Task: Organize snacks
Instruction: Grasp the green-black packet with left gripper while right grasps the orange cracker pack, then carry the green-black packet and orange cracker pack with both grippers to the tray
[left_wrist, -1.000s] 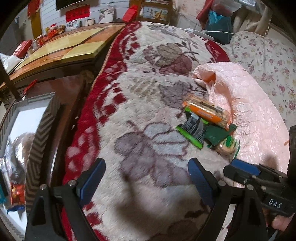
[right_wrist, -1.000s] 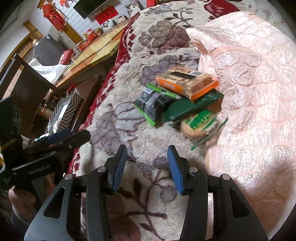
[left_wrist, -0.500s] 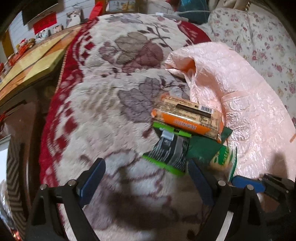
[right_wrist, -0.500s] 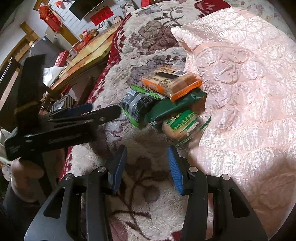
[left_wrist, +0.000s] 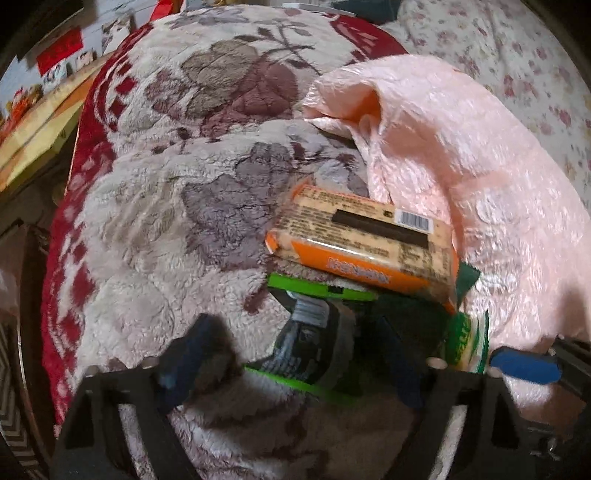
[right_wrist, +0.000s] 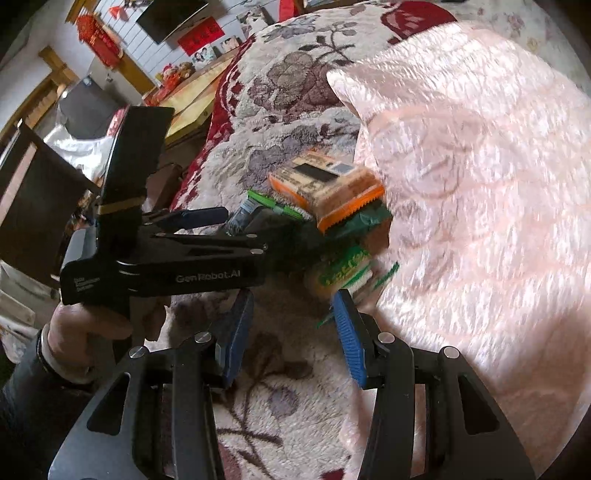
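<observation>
Your left hand-held gripper (left_wrist: 295, 354) stands with its jaws spread either side of the grey-and-green snack packet (left_wrist: 314, 343) on the floral blanket (left_wrist: 155, 221). The orange snack pack (left_wrist: 365, 243) lies just beyond it, atop the pile. Your right hand-held gripper (right_wrist: 291, 328), jaws apart, hovers just short of the green-labelled snack (right_wrist: 343, 273).
</observation>
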